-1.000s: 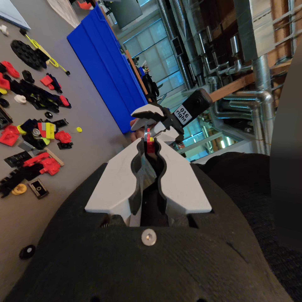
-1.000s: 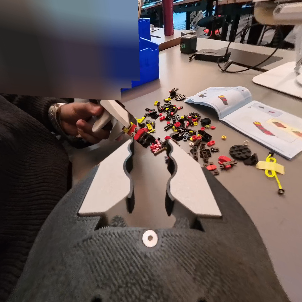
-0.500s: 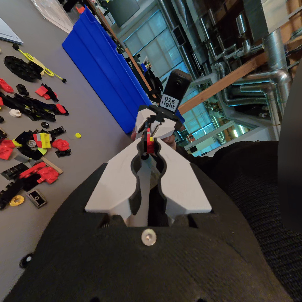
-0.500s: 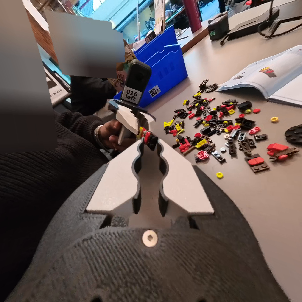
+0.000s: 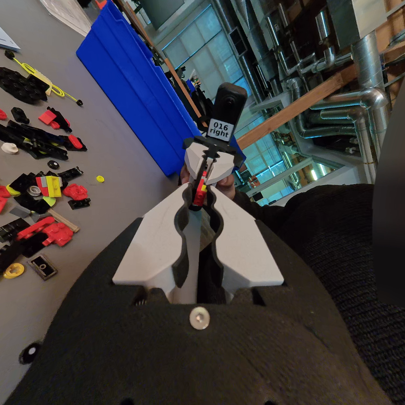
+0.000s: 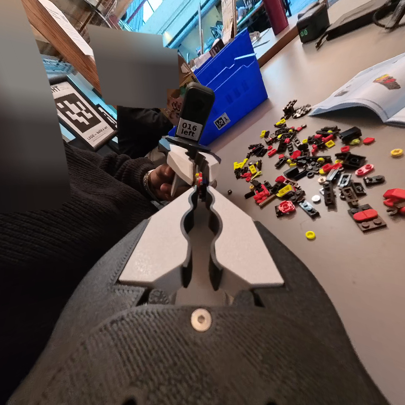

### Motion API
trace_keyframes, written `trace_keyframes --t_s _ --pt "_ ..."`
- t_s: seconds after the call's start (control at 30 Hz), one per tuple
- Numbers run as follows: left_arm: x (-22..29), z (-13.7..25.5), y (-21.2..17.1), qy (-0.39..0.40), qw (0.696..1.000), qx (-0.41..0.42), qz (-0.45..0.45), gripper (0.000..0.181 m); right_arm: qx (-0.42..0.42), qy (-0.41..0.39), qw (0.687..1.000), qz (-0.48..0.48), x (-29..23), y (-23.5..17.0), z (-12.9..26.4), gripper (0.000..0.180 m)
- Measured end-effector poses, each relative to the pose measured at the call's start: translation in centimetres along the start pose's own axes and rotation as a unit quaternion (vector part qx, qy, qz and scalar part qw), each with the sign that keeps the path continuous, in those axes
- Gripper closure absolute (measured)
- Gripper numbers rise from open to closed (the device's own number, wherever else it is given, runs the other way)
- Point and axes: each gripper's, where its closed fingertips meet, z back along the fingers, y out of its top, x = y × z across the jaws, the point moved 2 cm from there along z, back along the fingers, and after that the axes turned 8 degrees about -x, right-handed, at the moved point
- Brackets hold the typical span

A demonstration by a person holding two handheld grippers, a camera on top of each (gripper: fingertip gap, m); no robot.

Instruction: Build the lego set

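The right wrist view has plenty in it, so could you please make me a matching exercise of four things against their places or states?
Things:
1. small lego assembly
2. blue bin
3. instruction booklet
4. loose yellow ring

Places or states:
A. lying open at the far right of the table
B. alone on bare table, nearer than the pile of pieces
C. between the tips of both grippers, off the table
D. standing behind the pile

Pairs: 1-C, 2-D, 3-A, 4-B

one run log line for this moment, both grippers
left gripper: shut on lego assembly | right gripper: shut on same assembly, tip to tip | loose bricks on table
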Motion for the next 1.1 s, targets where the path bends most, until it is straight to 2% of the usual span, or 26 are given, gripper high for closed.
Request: trace_keyframes --t_s 0.2,0.4,0.73,0.9,1.1 --pt "-0.41 0.66 0.74 -0.021 0.998 0.033 0.044 0.172 0.002 -0.038 0.999 0.029 0.54 0.05 -0.40 0.157" --pt "-0.69 0.76 0.85 -0.036 0.996 0.041 0.073 0.172 0.009 -0.037 0.999 0.025 0.45 0.23 -0.37 0.159" --pt "-0.17 0.31 0.60 -0.038 0.997 0.034 0.056 0.171 0.012 -0.019 1.000 0.018 0.04 0.28 -0.27 0.175" --pt "0.13 0.13 0.42 -0.034 0.998 0.024 0.036 0.171 0.003 -0.022 1.000 0.015 -0.25 0.41 -0.10 0.176" --pt "-0.02 0.34 0.61 -0.042 0.997 0.034 0.053 0.171 0.017 -0.033 0.999 0.035 0.01 0.60 -0.25 0.171"
